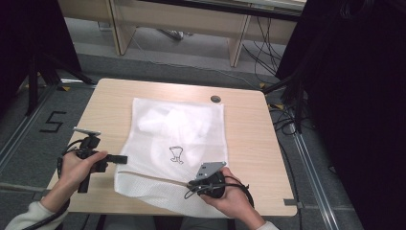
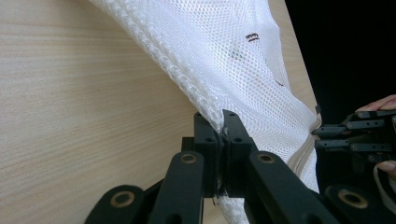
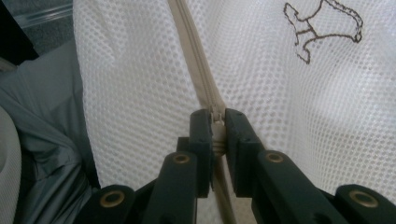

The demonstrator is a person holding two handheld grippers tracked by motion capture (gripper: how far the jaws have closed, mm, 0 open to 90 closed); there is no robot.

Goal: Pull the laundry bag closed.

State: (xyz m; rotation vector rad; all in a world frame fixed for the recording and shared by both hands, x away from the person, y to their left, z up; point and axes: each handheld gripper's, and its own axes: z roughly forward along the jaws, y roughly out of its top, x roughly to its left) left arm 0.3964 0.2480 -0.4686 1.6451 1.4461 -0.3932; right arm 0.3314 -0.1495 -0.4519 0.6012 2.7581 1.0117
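Note:
A white mesh bag (image 1: 177, 129) lies flat on the wooden table (image 1: 249, 134), with a small brown stitched figure (image 1: 176, 154) near its middle. My left gripper (image 1: 124, 159) is at the bag's left edge, and in the left gripper view (image 2: 222, 122) its jaws are shut on the folded mesh hem (image 2: 187, 79). My right gripper (image 1: 190, 184) is at the bag's near edge. In the right gripper view (image 3: 216, 122) it is shut on the pull of the beige zipper (image 3: 194, 65). The right gripper (image 2: 327, 137) is also seen across the mesh in the left gripper view.
A dark round grommet (image 1: 216, 99) sits in the table top beyond the bag. The bag's near edge hangs slightly over the table's front. Black stands and cables (image 1: 287, 96) crowd the floor to the right, and a taped "5" (image 1: 51, 121) marks the floor at the left.

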